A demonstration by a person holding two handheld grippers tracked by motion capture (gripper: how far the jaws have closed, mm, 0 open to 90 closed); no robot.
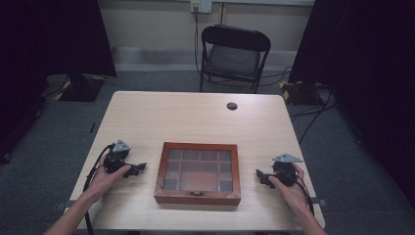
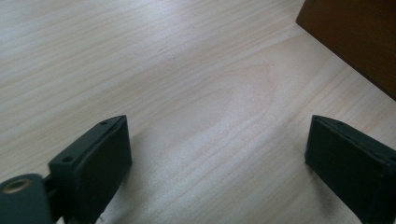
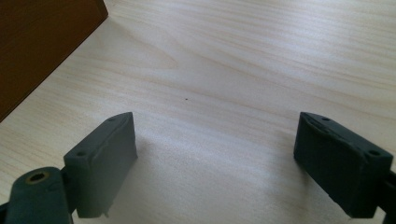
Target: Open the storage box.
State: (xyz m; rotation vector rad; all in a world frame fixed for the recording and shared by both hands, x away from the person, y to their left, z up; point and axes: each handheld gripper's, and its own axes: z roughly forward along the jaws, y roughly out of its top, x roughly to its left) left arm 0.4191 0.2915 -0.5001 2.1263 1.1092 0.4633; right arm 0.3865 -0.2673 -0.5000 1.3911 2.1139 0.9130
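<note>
A brown wooden box [image 1: 197, 173] with a glass lid over several compartments lies closed near the table's front edge, a small clasp on its near side. My left gripper [image 1: 138, 169] rests on the table just left of the box, open, jaws wide with bare wood between them [image 2: 217, 149]. A corner of the box's side [image 2: 359, 37] shows at the upper right of the left gripper view. My right gripper [image 1: 260, 175] rests right of the box, open too, nothing between its jaws [image 3: 215, 154]. The box's side [image 3: 37, 46] shows at the upper left of the right gripper view.
The light wooden table [image 1: 195, 117] has a round cable hole [image 1: 232, 105] near its far edge. A black folding chair [image 1: 234, 56] stands behind the table. Dark curtains hang at both sides, with cables on the floor at the right.
</note>
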